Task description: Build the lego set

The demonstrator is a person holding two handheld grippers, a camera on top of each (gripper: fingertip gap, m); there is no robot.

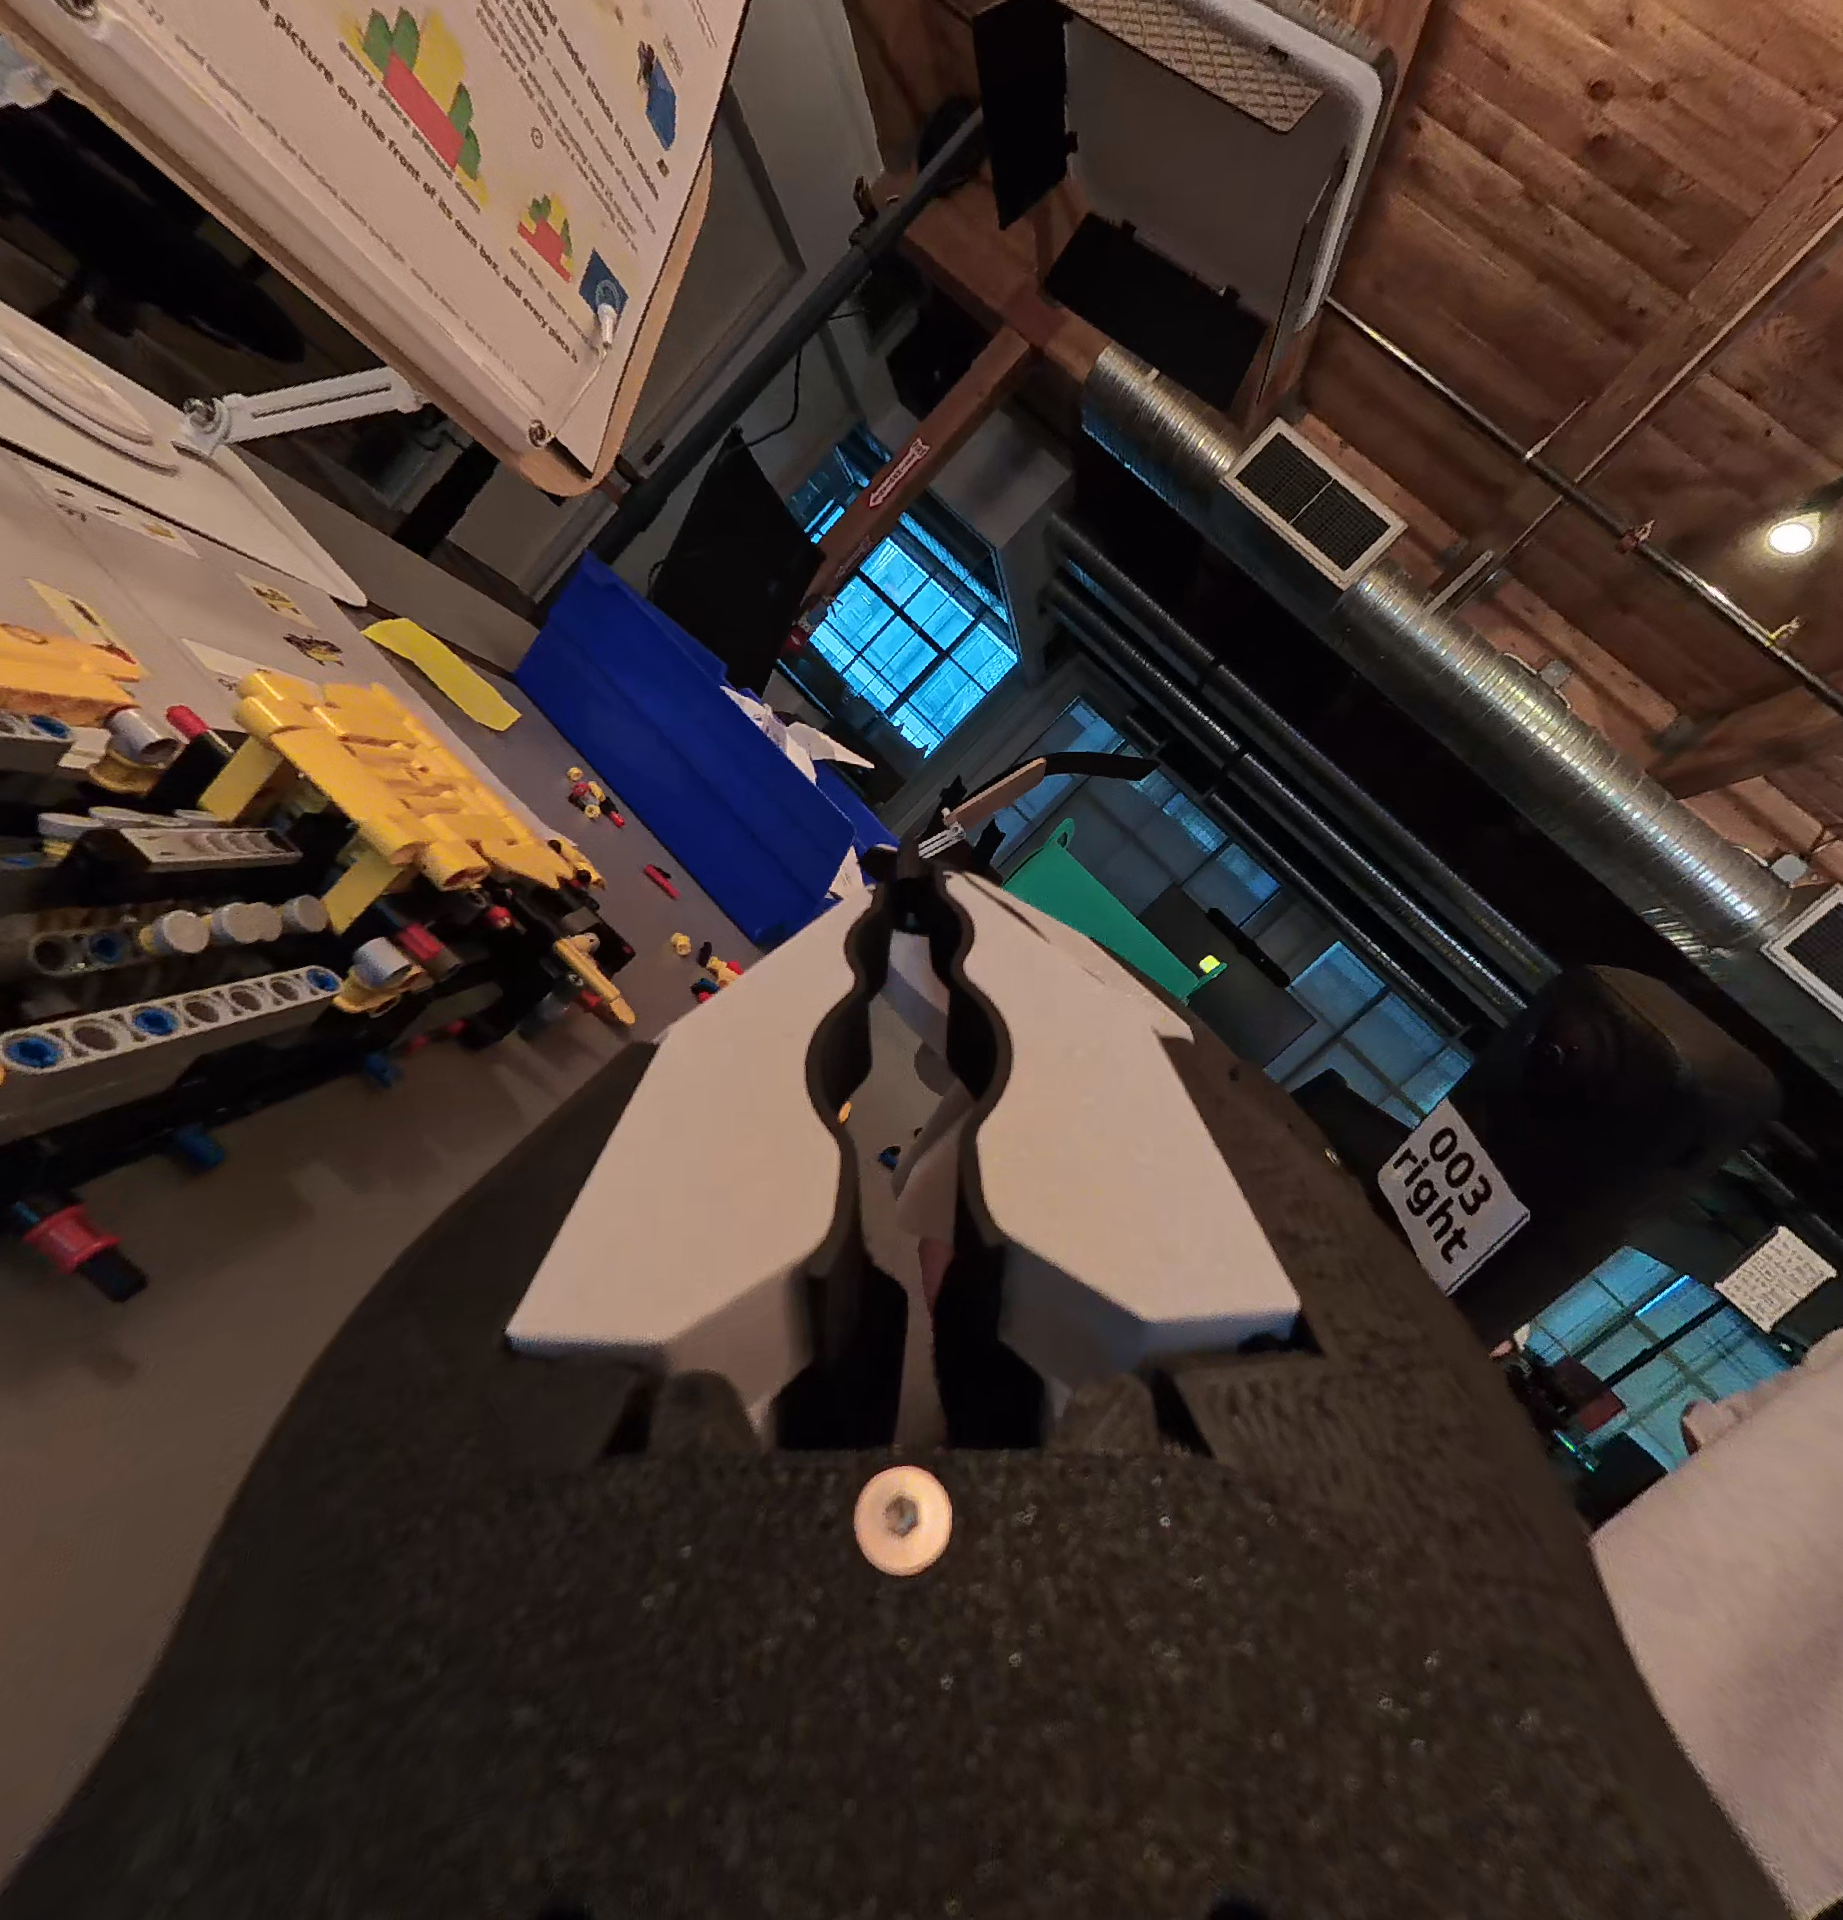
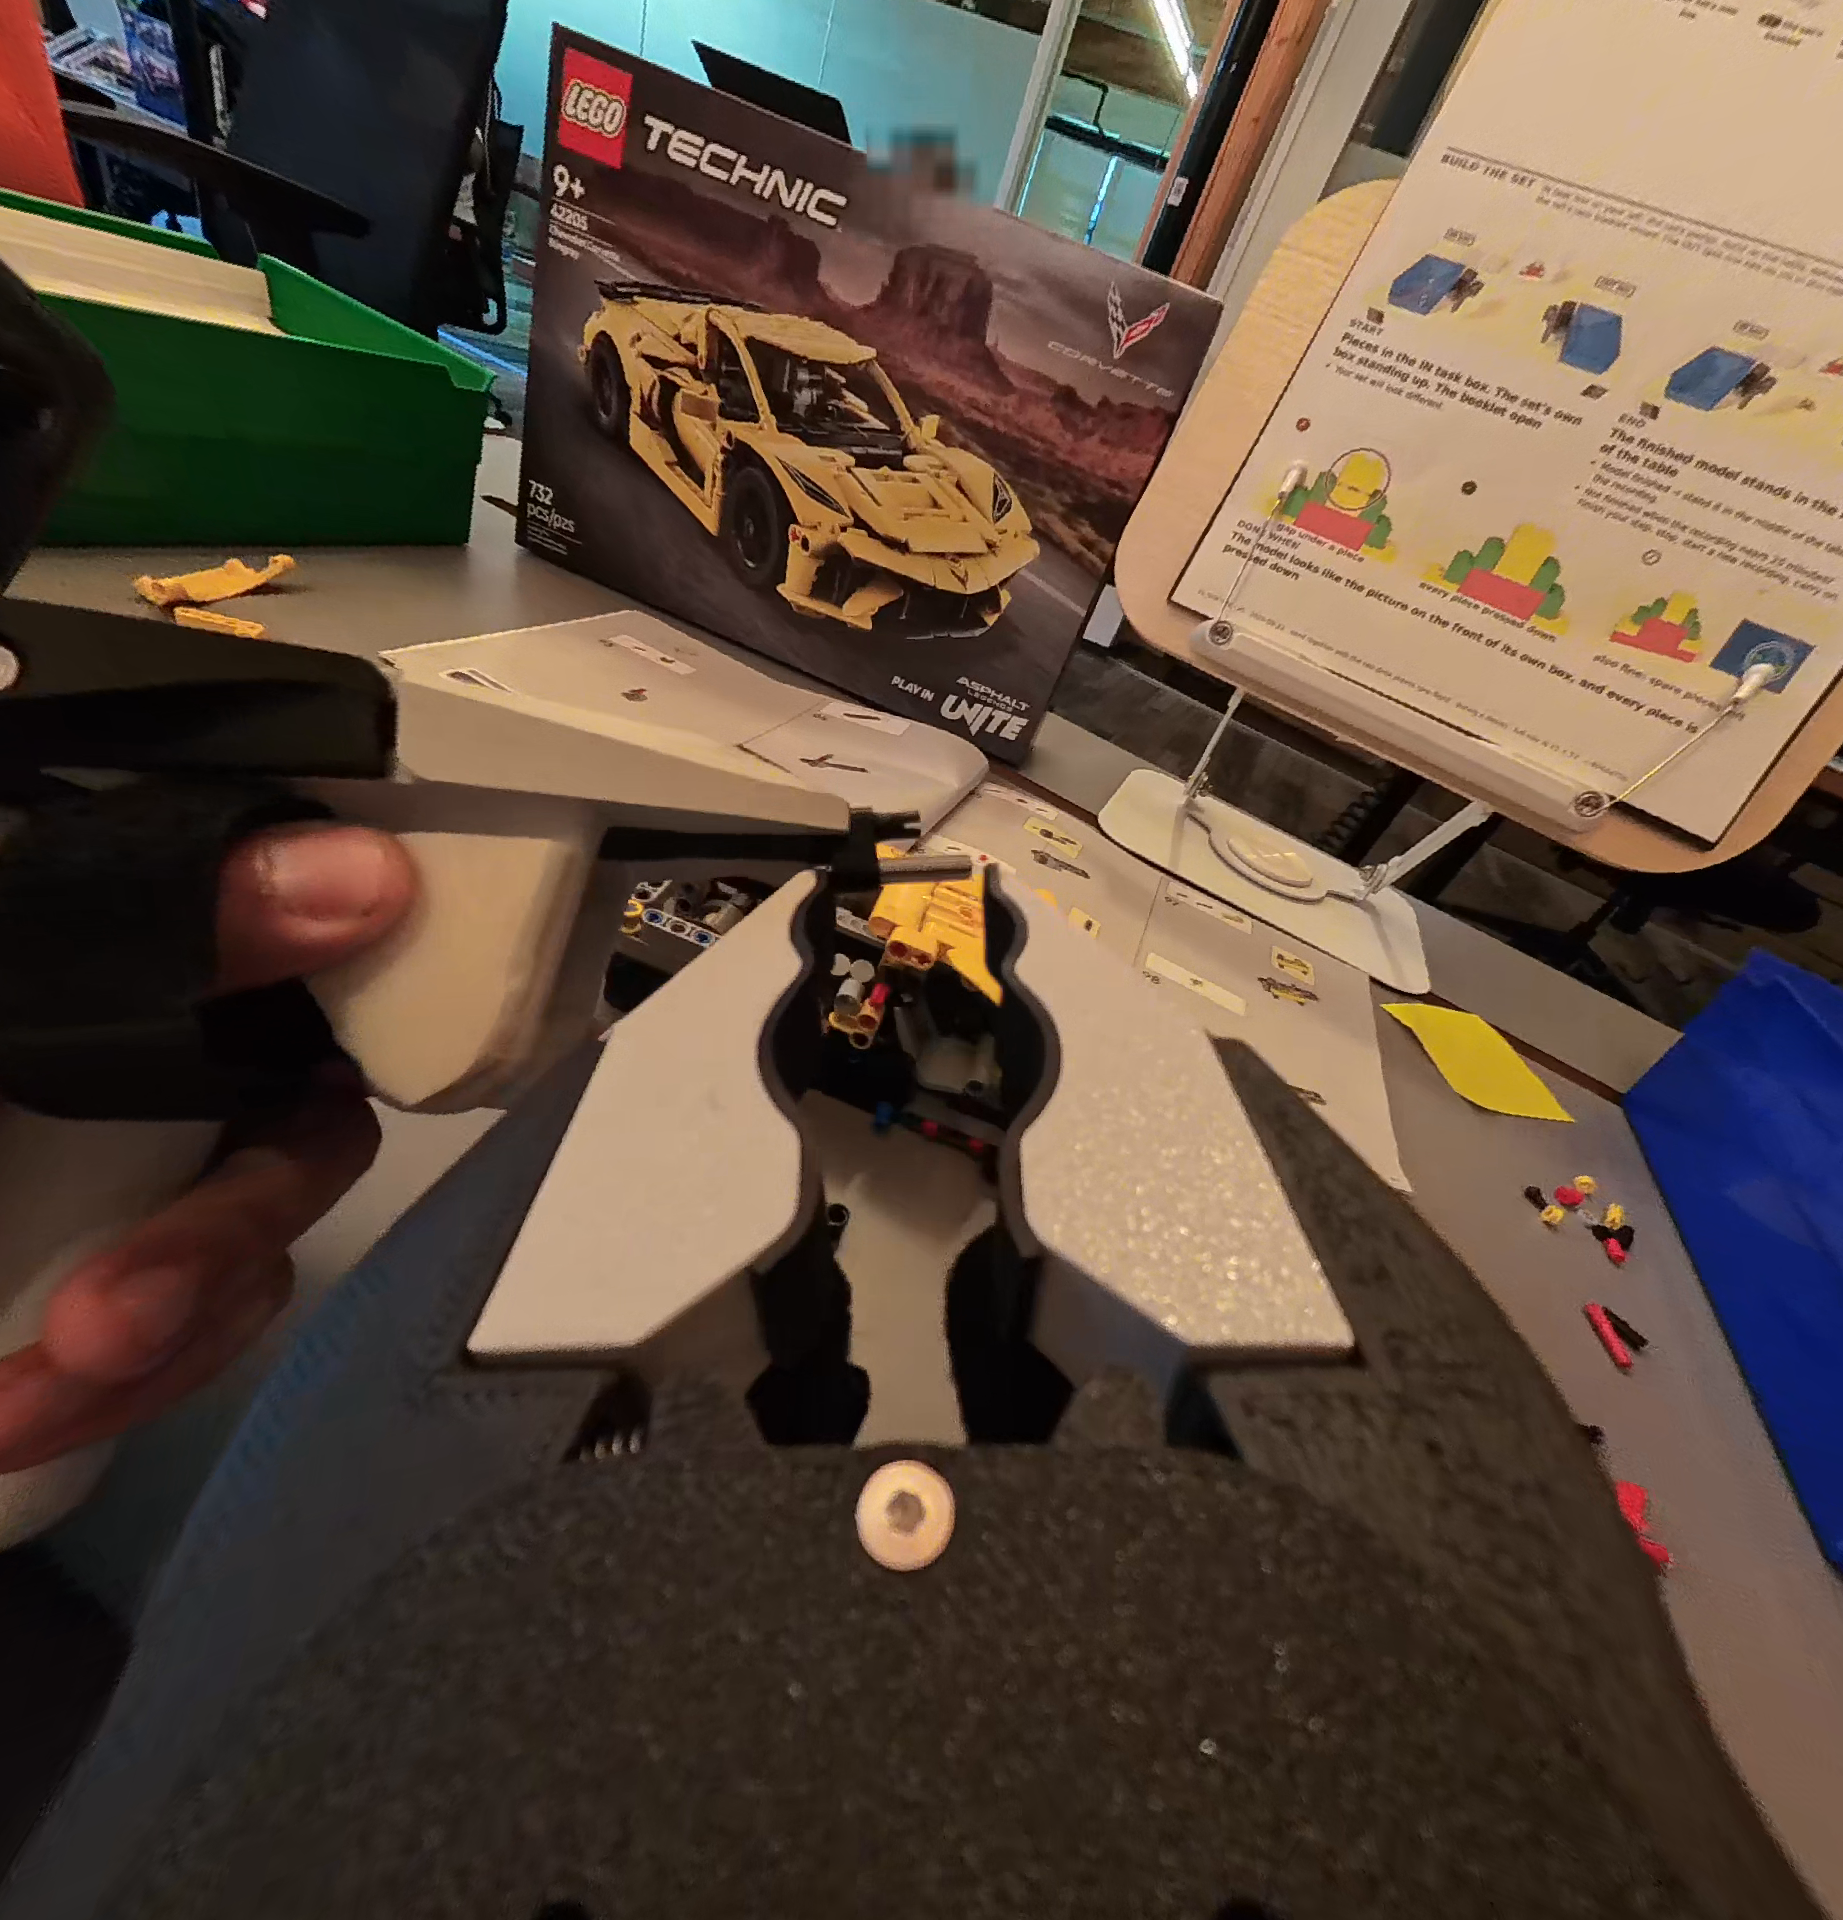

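The part-built yellow and black Lego car model (image 1: 304,862) lies on the grey table at the left of the left wrist view. In the right wrist view the model (image 2: 927,935) shows between the fingers of my right gripper (image 2: 904,883), which is open and hovers just above it. My left gripper (image 1: 912,878) is shut on a small black piece (image 1: 901,888). In the right wrist view it reaches in from the left, with its tip (image 2: 855,821) and the black piece (image 2: 881,826) right over the model, close to my right gripper's left fingertip.
The set's box (image 2: 844,416) stands at the back behind an open booklet (image 2: 688,707). An instruction board on a stand (image 2: 1519,416) is at the right. A blue bin (image 2: 1779,1195), a green bin (image 2: 252,416), loose small pieces (image 2: 1582,1216) and yellow parts (image 2: 216,587) surround the work area. Less than 4 cm separates the two grippers' tips.
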